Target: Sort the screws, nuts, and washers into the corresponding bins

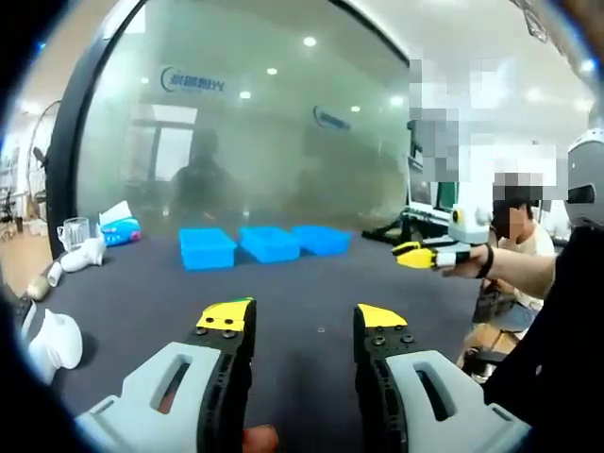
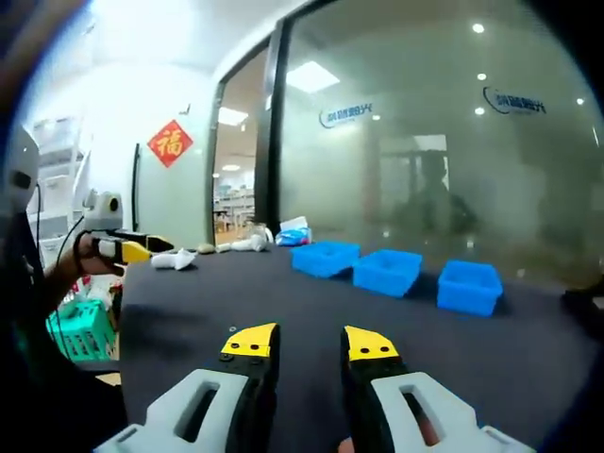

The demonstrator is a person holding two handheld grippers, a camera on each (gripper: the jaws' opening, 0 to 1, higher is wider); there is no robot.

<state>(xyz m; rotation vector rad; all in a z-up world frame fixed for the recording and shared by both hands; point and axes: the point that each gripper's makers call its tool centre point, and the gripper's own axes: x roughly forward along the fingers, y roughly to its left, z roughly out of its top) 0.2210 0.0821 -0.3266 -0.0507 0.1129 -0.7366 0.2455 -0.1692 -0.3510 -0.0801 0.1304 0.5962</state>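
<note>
Left claw [image 1: 300,326]: released, jaws apart, nothing between them, held above the counter [image 1: 311,283].
Right claw [image 2: 310,347]: released too, jaws apart and empty, over the same dark counter.
Bins [image 1: 268,243]: three blue ones in a row at the far side, close together, before a frosted glass wall [image 1: 283,123]; contents too far off to tell.
Screws, nuts, washers: hard to make out; a few tiny specks on the counter near the left claw, too small to name.
Clutter: white objects and a clear cup [image 1: 74,231] at the counter's far left edge.
Another person: seated beside the counter, holding another claw [image 1: 420,255].
Progress: apparently at the start; nothing grasped, all sorting seemingly left.
</note>
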